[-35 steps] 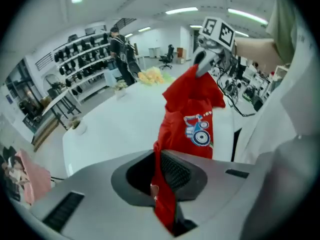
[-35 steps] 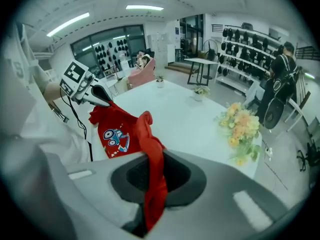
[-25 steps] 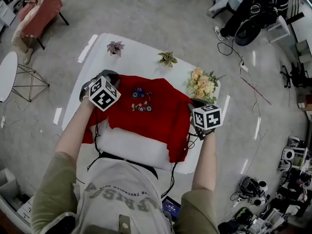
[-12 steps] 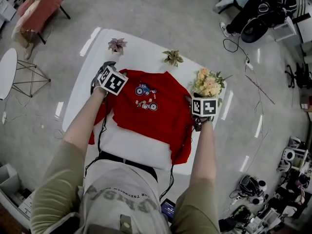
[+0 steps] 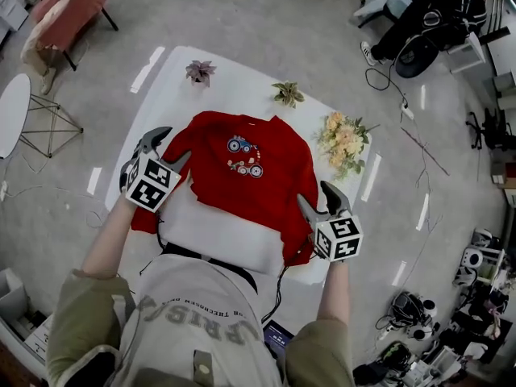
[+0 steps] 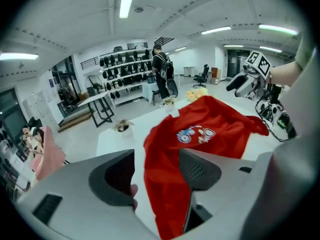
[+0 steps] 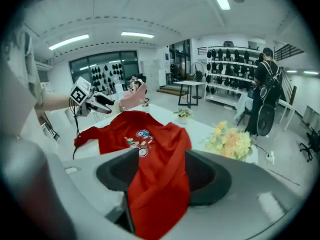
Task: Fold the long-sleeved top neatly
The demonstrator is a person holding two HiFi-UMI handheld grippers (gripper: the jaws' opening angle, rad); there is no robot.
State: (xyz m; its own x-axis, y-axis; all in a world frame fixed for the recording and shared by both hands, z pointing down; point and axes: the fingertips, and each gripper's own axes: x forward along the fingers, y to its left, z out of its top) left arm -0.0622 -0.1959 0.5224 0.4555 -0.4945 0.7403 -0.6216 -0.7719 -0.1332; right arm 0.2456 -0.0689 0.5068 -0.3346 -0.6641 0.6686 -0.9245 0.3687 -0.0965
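The red long-sleeved top [image 5: 242, 180] with a tractor print [image 5: 244, 156] lies spread on the white table [image 5: 218, 244], its sleeves trailing over the side edges. My left gripper [image 5: 167, 149] hovers at the top's left shoulder and my right gripper [image 5: 318, 201] at its right edge. Both have just been opening and now stand open. In the left gripper view the left gripper [image 6: 156, 156] shows red sleeve cloth through its gap, with neither pad touching it. The right gripper [image 7: 159, 159] shows the same in its own view.
Two small potted plants [image 5: 200, 72] [image 5: 288, 94] and a flower bouquet [image 5: 343, 141] stand along the table's far edge. Black cables hang at the near edge by my body. A round side table [image 5: 12, 119] and a pink chair [image 5: 68, 14] stand to the left.
Both grippers pushed the top away from me, then opened, let go of it and drew back toward me. The top now lies flatter and farther up the table.
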